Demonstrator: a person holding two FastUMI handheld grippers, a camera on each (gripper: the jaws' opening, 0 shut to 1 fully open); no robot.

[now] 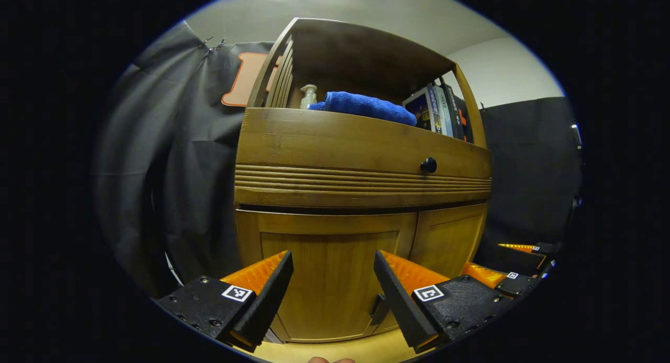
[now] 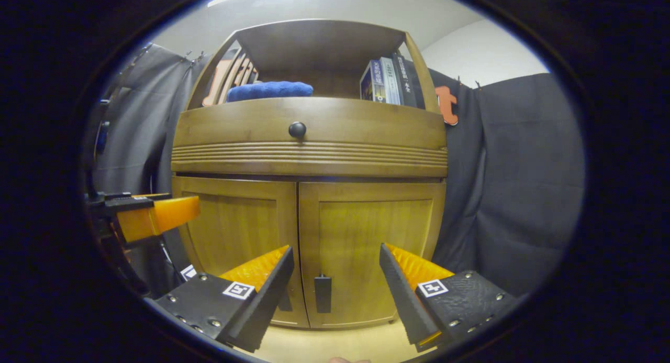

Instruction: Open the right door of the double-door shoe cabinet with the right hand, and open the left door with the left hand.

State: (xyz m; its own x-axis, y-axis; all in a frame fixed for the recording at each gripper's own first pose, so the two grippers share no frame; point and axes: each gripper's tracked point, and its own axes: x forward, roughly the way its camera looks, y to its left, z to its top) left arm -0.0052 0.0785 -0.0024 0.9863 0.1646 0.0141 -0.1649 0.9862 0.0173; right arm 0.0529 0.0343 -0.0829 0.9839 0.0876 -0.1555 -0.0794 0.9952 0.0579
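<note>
The wooden shoe cabinet has both lower doors closed. In the left gripper view, the left door [image 1: 324, 279] fills the space ahead of my open left gripper [image 1: 333, 258], and its dark handle [image 1: 378, 309] sits low, just beside the right finger. The right door [image 1: 450, 242] is further right. In the right gripper view, the right door [image 2: 366, 237] stands ahead of my open right gripper [image 2: 335, 253], a short way off. Its dark handle [image 2: 322, 293] hangs low between the fingers. The left door [image 2: 235, 232] is beside it, and the left gripper [image 2: 152, 216] shows at the left edge.
Above the doors is a drawer with a round black knob [image 2: 297, 129]. The open shelf holds a blue towel [image 1: 366, 106], books [image 2: 387, 80] and a pump bottle [image 1: 308, 96]. Black cloth walls flank the cabinet. Pale floor [image 2: 324, 344] lies below.
</note>
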